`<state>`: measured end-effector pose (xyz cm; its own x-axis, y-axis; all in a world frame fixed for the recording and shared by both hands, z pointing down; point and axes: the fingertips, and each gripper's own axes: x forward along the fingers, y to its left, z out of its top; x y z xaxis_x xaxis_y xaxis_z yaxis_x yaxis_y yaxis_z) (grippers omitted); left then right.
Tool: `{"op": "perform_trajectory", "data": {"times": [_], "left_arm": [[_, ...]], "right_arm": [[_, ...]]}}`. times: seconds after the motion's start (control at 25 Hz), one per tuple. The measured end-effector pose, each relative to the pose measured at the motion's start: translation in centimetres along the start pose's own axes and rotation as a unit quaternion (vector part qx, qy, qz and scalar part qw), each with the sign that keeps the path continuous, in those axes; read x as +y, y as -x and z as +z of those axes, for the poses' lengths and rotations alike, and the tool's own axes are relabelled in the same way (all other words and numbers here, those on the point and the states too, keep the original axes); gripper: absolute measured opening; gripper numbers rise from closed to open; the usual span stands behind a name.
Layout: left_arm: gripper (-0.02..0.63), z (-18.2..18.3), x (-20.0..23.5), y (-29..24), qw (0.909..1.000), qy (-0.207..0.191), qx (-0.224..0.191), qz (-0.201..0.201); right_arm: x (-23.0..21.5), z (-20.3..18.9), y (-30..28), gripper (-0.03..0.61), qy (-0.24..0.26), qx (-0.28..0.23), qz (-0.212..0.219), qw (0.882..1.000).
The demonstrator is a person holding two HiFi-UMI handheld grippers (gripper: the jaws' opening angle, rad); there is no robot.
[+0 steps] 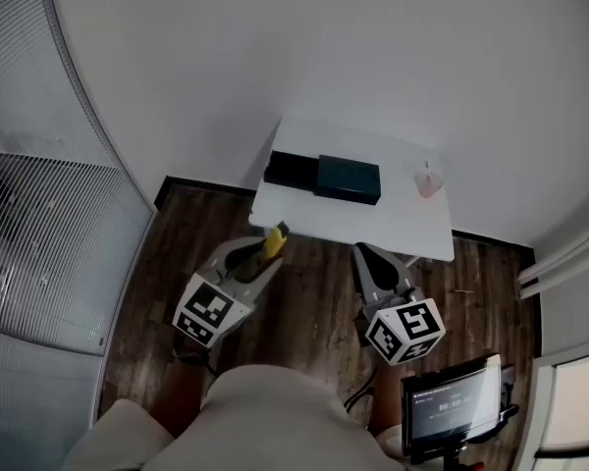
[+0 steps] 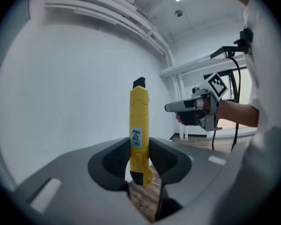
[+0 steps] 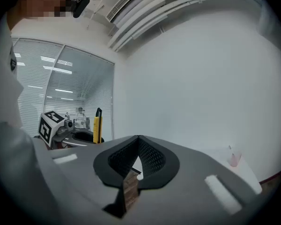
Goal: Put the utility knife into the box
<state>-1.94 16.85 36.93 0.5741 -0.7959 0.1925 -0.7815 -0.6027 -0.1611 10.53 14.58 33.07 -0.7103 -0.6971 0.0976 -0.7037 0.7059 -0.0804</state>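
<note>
In the left gripper (image 2: 139, 149), utility knife (image 2: 139, 121) upright

Left claw (image 1: 263, 259): held out in front of the torso, jaws clamped on the utility knife (image 1: 275, 240), which stands upright. Right claw (image 1: 370, 260): alongside, well apart, jaws together, empty.

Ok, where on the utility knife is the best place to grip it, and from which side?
The rear end of its body, fingers on opposite sides, coming from the butt end. The utility knife is long and slim; the left gripper holds it so, leaving the black tip free.
</note>
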Motion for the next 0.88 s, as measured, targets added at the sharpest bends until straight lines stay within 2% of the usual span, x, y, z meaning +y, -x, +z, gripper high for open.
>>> {"op": "perform_trajectory", "data": {"times": [0.4, 0.88], "left_arm": [[0.124, -0.6, -0.4, -0.2, 1.0, 0.008, 0.003, -0.002], [0.126, -1.3, -0.8, 0.1, 0.9999, 0.012, 0.005, 0.008]], "right_arm": [[0.6, -0.6, 0.1, 0.002, -0.009, 0.01, 0.035, 0.999], [0.2, -1.6, 0.1, 0.002, 0.013, 0.027, 0.016, 0.999]]}}
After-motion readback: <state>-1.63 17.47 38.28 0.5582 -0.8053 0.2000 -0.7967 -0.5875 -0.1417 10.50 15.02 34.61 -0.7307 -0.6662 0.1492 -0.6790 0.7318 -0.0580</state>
